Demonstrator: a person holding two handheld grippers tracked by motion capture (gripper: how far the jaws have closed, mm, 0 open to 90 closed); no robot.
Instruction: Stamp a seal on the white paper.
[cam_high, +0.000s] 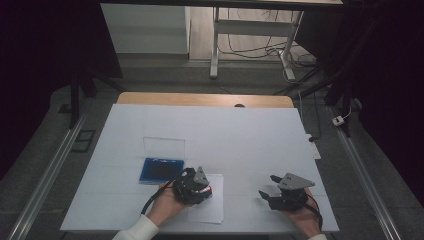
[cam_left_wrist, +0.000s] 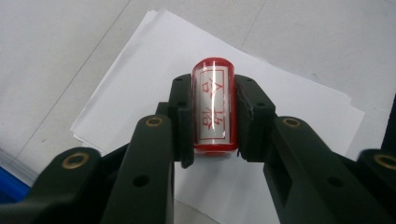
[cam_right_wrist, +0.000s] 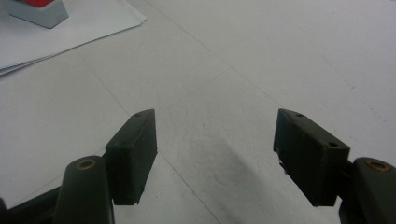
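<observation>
My left gripper (cam_left_wrist: 212, 121) clamped a red stamp (cam_left_wrist: 213, 105) over paper sheets (cam_left_wrist: 154, 51) at frame centre, my right gripper (cam_right_wrist: 215, 154) held apart, empty, above the tabletop (cam_right_wrist: 280, 56).

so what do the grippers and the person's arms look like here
Both are black two-jaw tools. The left gripper and the right gripper each carry a grey three-cornered plate on top. Their arms have brass-coloured pivot pins, and the flat rectangular pads are black. A dark cable trails from each. A white sleeve covers the left forearm.
</observation>
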